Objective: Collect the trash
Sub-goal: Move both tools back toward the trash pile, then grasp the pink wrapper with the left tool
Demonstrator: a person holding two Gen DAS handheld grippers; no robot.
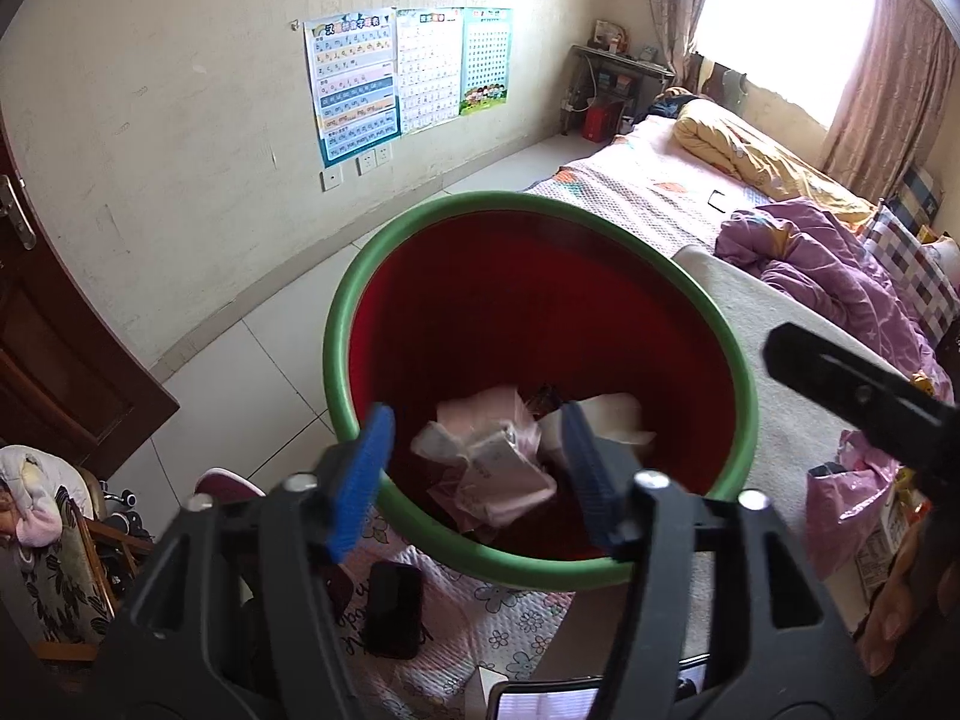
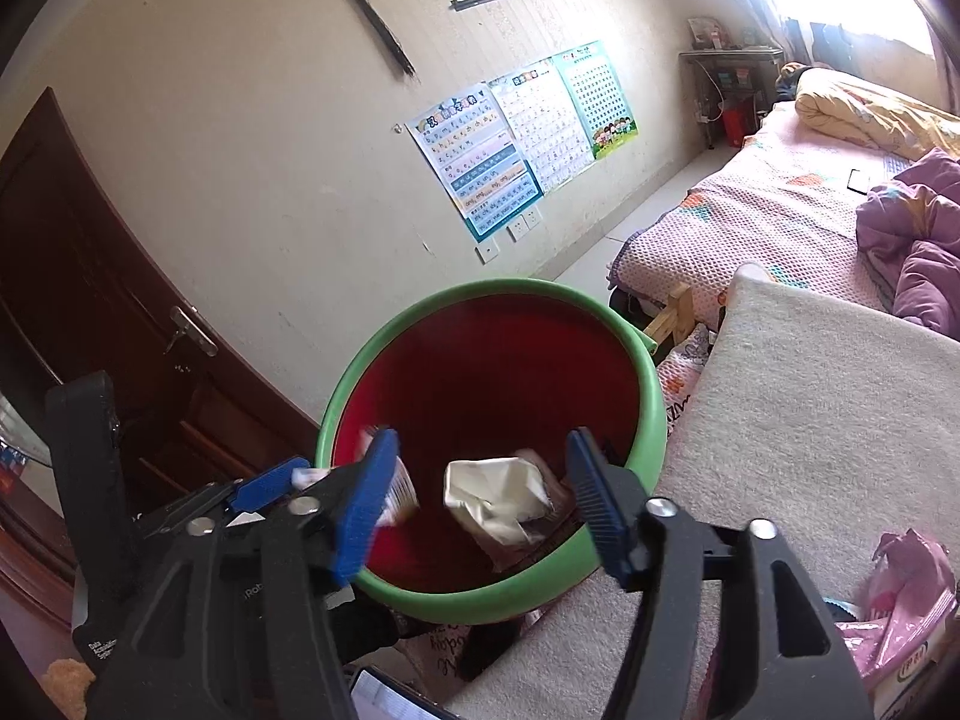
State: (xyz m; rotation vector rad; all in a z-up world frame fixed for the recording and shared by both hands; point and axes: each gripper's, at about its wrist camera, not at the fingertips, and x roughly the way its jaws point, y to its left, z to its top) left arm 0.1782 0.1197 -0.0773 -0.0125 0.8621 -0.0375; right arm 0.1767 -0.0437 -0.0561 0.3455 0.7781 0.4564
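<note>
A bin with a green rim [image 1: 342, 324] and a red inside stands below both grippers. In the left wrist view my left gripper [image 1: 474, 444] is open over the bin's near edge. Blurred pink and white wrappers [image 1: 498, 468] lie in the gap between its blue pads, touching neither. My right gripper [image 2: 480, 456] is also open above the bin [image 2: 651, 396]. A crumpled white paper [image 2: 498, 498] is between its pads, apart from both. The right gripper's black finger [image 1: 852, 390] shows at the right of the left wrist view. The left gripper's blue pad [image 2: 270, 483] shows at the left of the right wrist view.
A beige padded surface [image 2: 810, 396] adjoins the bin on the right, with a pink plastic bag [image 2: 906, 588] on it. A dark phone [image 1: 393, 606] lies on flowered cloth before the bin. A bed with a purple quilt [image 1: 810, 264] is beyond. A brown door [image 2: 90, 276] stands at the left.
</note>
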